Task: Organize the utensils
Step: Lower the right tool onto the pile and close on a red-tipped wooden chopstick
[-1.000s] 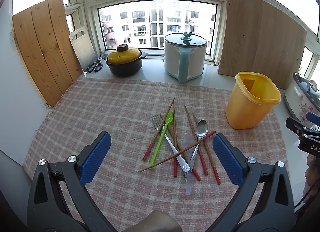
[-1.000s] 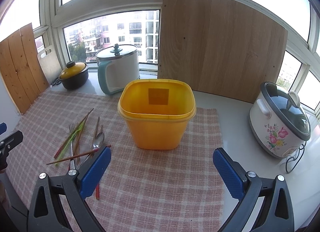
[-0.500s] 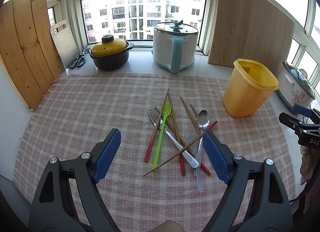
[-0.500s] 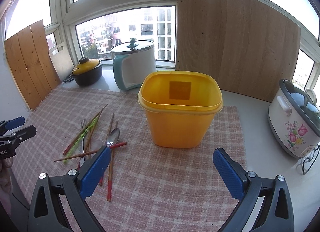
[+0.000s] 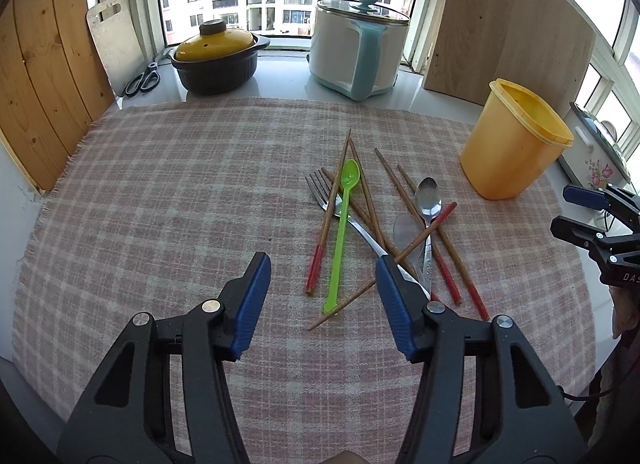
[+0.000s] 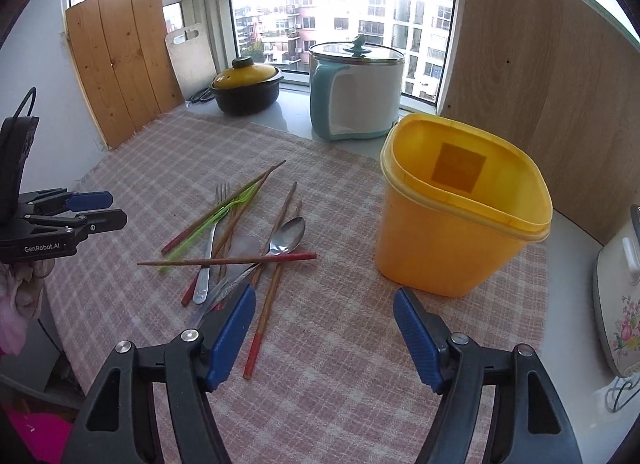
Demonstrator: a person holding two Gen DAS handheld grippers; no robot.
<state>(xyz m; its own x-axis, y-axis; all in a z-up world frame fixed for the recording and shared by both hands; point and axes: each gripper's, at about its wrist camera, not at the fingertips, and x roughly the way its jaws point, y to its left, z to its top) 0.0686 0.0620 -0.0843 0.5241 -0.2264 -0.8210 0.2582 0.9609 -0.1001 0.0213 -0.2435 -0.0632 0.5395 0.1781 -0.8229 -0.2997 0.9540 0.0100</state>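
Closing in on the first pick: the left gripper (image 5: 322,294), jaws just narrowing and holding nothing, frames the near ends of the green spoon (image 5: 340,236) and a red-tipped chopstick (image 5: 329,216) at frame centre, both running near-to-far; right gripper (image 6: 324,328) likewise unclamped beside the empty yellow bin (image 6: 460,232); next, squeeze one handle

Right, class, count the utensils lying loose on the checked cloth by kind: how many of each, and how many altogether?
Chopsticks: 6
Spoons: 3 (one metal, one green plastic, one clear)
Forks: 1
Total: 10
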